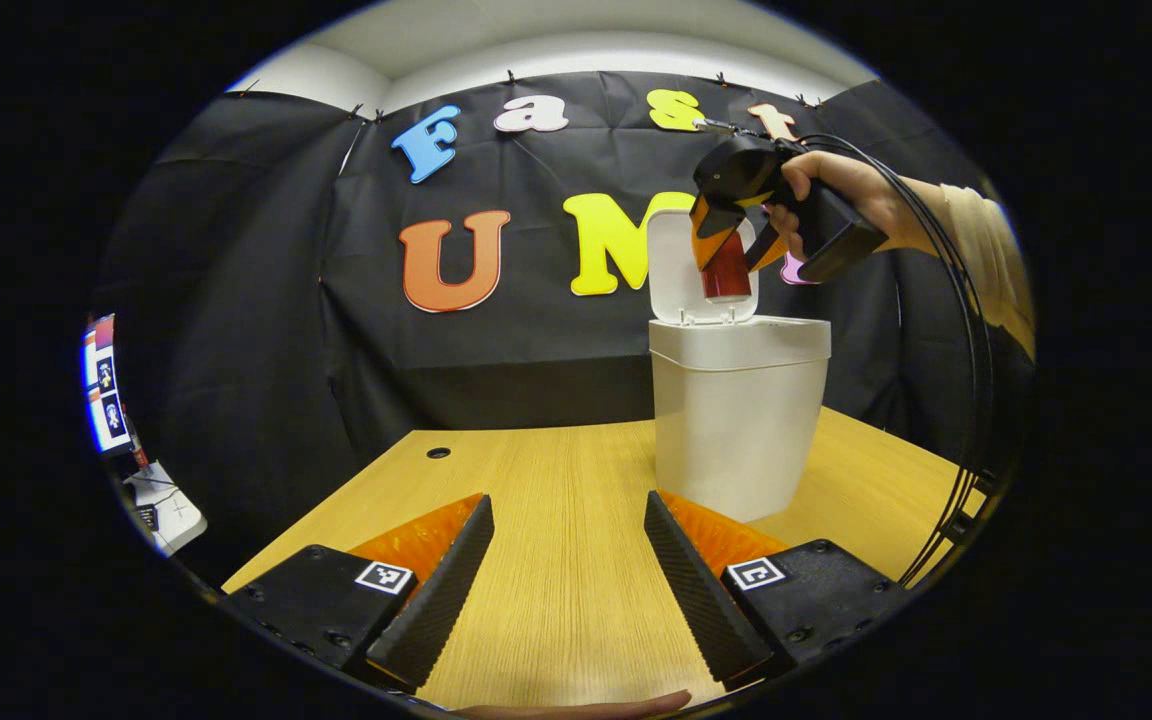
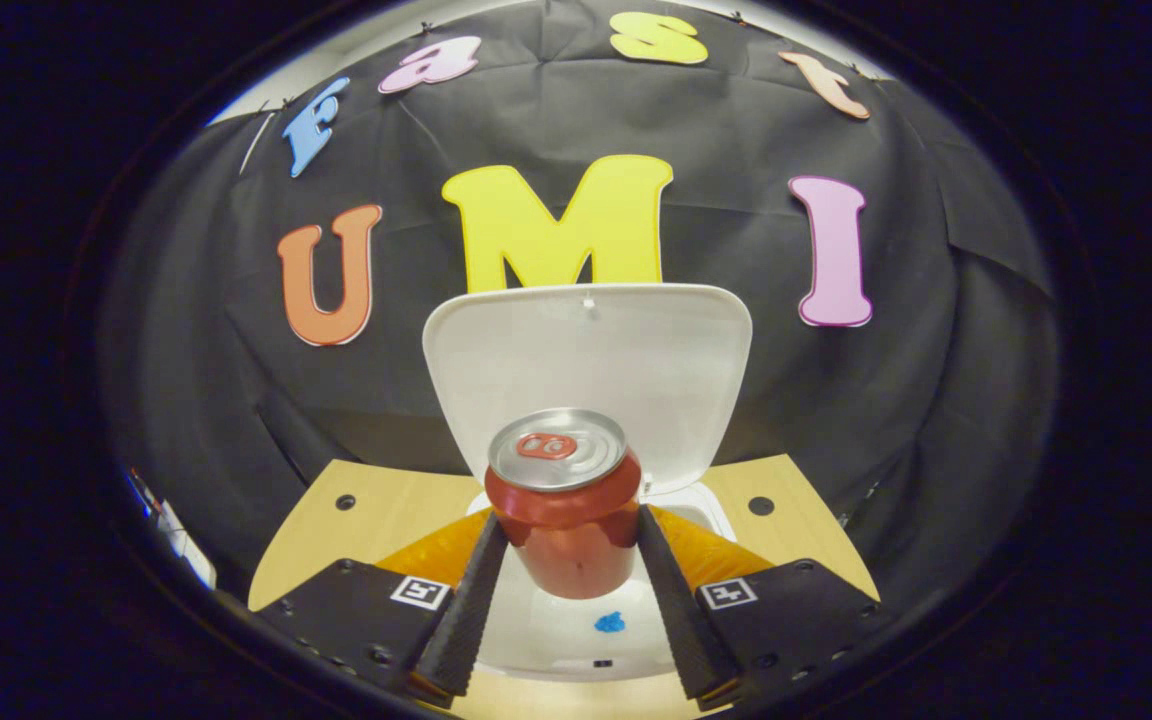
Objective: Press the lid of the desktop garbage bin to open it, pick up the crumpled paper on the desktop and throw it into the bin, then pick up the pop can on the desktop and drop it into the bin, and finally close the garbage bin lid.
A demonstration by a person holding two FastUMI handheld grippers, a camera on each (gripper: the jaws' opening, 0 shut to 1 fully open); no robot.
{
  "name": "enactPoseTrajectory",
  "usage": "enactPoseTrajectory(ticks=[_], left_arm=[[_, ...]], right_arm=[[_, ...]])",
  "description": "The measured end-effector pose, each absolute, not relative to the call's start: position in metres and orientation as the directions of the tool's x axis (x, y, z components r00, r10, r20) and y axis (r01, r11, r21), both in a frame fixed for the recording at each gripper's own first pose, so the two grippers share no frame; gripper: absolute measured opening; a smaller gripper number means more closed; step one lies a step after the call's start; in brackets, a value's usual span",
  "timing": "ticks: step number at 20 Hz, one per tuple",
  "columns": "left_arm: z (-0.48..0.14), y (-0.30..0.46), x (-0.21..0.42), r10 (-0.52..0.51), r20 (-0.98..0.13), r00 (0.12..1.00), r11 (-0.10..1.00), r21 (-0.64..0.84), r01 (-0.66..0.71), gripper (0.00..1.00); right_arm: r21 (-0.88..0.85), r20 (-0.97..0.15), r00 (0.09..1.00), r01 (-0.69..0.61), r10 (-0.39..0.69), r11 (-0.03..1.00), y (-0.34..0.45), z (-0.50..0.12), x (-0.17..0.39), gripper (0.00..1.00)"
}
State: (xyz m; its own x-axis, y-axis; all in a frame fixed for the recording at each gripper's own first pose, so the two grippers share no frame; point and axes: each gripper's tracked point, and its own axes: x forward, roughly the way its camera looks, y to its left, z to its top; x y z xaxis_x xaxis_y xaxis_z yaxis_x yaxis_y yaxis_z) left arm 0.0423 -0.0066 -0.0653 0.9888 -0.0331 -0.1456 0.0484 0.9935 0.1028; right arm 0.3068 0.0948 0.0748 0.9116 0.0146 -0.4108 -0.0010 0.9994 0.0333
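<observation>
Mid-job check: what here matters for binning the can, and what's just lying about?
Job:
pop can, held in the right tool above the bin
garbage bin, lid up
blue crumpled paper, inside the bin
left tool, open, over the table

Lying about:
wooden table
clutter past the table's left edge

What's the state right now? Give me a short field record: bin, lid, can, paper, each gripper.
bin: white garbage bin on the wooden desk
lid: lid open, standing up
can: red pop can upright, held above the bin opening
paper: blue scrap inside the bin, identity unclear
right gripper: right gripper shut on the can
left gripper: left gripper open, holding nothing, above the desk
</observation>
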Motion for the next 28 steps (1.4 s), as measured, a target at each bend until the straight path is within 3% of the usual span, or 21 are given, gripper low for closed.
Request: enactPoseTrajectory(ticks=[4, 7, 13, 14, 24, 28], left_arm=[[-0.069, 0.007, 0.044, 0.001, -0.165, 0.986, 0.996, 0.089, 0.014, 0.98], [-0.068, 0.013, 0.043, 0.011, -0.167, 0.986, 0.997, 0.074, 0.001, 0.98], [-0.069, -0.023, 0.036, -0.071, -0.179, 0.981, 0.994, 0.07, 0.085, 0.98], [-0.068, -0.029, 0.035, -0.082, -0.174, 0.981, 0.993, 0.075, 0.096, 0.99], [-0.071, -0.042, 0.032, -0.106, -0.2, 0.974, 0.991, 0.056, 0.119, 0.98], [-0.063, -0.044, 0.032, -0.115, -0.164, 0.98, 0.989, 0.077, 0.129, 0.98]], right_arm=[[0.053, -0.363, 0.931, -0.015, 0.034, 0.998, 0.099, 0.101, 0.301, 0.8], [0.062, -0.281, 0.958, -0.05, 0.065, 0.997, 0.102, 0.14, 0.296, 0.92], [0.105, -0.099, 0.989, -0.102, 0.113, 0.989, 0.109, 0.212, 0.305, 0.95], [0.115, -0.098, 0.99, -0.095, 0.106, 0.989, 0.108, 0.215, 0.312, 0.92], [0.176, -0.107, 0.994, -0.017, 0.036, 0.984, 0.086, 0.199, 0.383, 0.96], [0.012, -0.119, 0.992, 0.032, -0.03, 0.999, 0.086, 0.183, 0.387, 0.96]])
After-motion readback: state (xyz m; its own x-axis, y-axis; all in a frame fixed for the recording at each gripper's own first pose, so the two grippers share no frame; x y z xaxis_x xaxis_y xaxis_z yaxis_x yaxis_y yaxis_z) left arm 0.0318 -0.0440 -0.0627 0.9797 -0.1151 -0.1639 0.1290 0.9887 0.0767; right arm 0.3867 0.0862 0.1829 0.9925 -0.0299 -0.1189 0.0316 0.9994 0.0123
